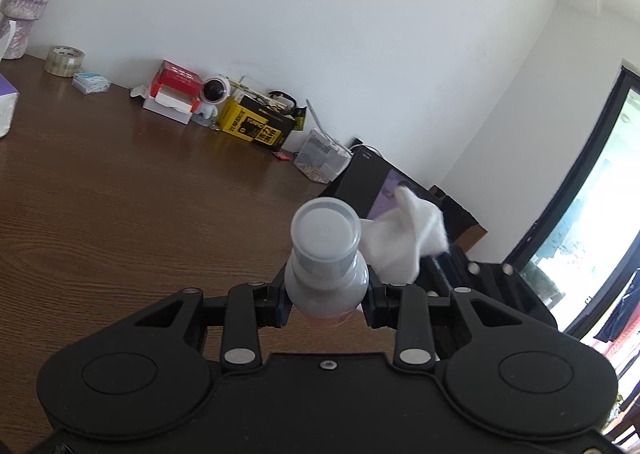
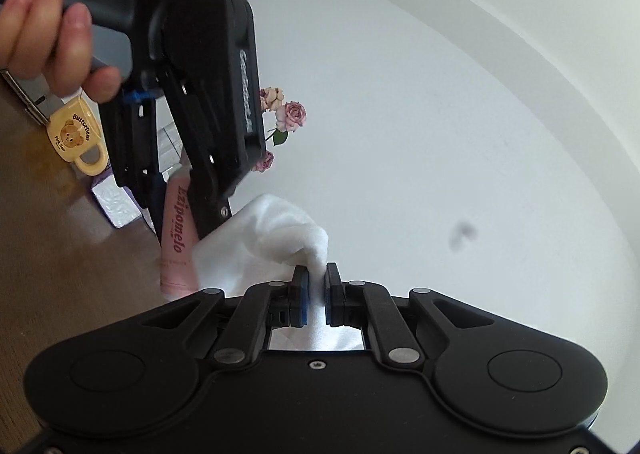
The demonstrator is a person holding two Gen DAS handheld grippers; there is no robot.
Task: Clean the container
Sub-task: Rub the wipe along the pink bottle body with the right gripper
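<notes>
1. Translucent plastic bottle (image 1: 325,254), capped, sits pinched between the left gripper (image 1: 326,304) fingers above the wooden table (image 1: 120,194).
2. White cloth (image 2: 264,238) is clamped in the right gripper (image 2: 316,286), touching the bottle's side.

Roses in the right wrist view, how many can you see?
3. A cream rose at top, a pink rose just below-right of it, and a smaller pink rose lower down beside the left claw's body; more may be hidden behind it.

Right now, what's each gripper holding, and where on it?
Left gripper clamps the pink bottle by its body, below the cap. Right gripper pinches the white cloth by one bunched edge.
</notes>
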